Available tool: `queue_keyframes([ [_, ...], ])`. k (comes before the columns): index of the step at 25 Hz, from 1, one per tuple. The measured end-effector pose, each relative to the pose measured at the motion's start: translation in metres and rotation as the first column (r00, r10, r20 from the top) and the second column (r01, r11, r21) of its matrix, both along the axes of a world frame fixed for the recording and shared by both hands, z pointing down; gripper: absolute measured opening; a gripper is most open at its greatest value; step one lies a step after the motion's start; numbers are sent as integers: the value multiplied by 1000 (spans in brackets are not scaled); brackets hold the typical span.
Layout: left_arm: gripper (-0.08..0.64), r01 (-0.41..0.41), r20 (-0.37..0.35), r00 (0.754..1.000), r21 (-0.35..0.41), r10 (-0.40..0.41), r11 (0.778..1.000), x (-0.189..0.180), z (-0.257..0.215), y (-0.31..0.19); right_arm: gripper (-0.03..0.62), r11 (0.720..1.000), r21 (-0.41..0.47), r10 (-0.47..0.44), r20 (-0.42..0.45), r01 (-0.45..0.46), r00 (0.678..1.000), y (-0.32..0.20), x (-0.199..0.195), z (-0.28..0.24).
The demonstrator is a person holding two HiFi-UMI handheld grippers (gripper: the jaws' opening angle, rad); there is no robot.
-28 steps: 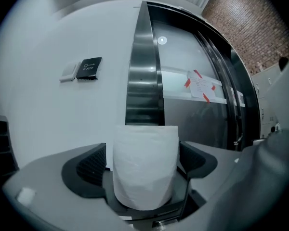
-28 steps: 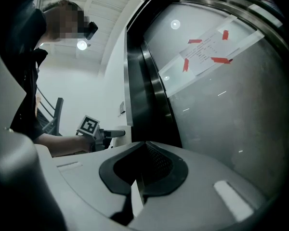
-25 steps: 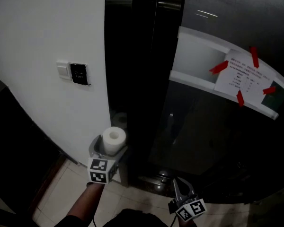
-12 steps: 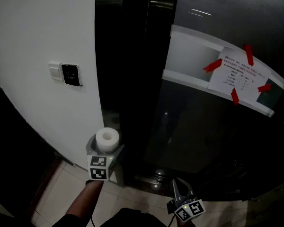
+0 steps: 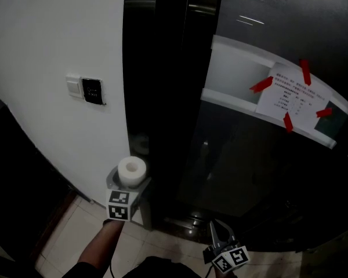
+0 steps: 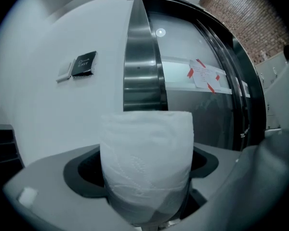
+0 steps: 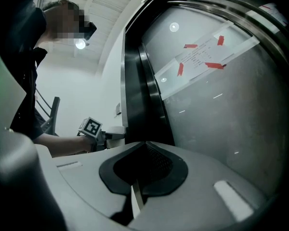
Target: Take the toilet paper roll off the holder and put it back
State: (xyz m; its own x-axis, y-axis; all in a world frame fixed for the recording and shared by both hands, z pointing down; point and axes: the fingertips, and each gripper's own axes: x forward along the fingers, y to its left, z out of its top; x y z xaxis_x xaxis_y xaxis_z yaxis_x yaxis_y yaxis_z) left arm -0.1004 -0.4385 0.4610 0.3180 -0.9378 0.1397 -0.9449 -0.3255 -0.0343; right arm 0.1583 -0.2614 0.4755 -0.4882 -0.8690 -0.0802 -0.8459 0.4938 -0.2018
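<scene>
The left gripper [image 5: 129, 183] has the toilet paper roll [image 6: 145, 162] standing upright between its jaws, core pointing up. The jaws have just been closing a little, and both dark pads sit against the roll's sides, so it is clamped and carried clear of the tiled floor [image 5: 75, 236]. The person's forearm [image 5: 98, 251] reaches in from the bottom edge behind it.

Straight ahead of the roll rises a tall black post [image 5: 162, 97] with a brushed metal face. It stands where the white wall [image 5: 46, 51] ends, and it is the nearest thing in the roll's way. The roll looks just short of the post, though in this dim head view I cannot tell whether they touch. On the wall, well above the roll, a white light switch [image 5: 74, 86] sits beside a dark plate [image 5: 93, 90].

Right of the post runs a curved glass panel [image 5: 249, 167] crossed by a white band [image 5: 232, 68]. A paper notice [image 5: 293, 100] is fixed on it with strips of red tape [image 5: 261, 84].

The right gripper [image 5: 216, 229] is low and to the right, near the glass and well apart from the roll. Its jaws are pressed together on nothing (only a thin pale seam shows between the pads).
</scene>
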Motion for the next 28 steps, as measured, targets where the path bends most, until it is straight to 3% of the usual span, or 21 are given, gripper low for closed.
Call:
queue_keyframes([
  [5, 482, 9, -41, 999, 76, -6, 997, -4, -26, 17, 14, 1000, -2, -27, 4, 27, 1000, 2, -2, 0],
  [14, 482, 36, -72, 997, 138, -26, 990, -22, -49, 58, 14, 994, -15, -109, 20, 109, 994, 2, -17, 8],
  [28, 482, 112, -112, 989, 146, -96, 983, -59, -32, 146, 14, 975, -20, -220, 25, 221, 975, 8, -39, 9],
])
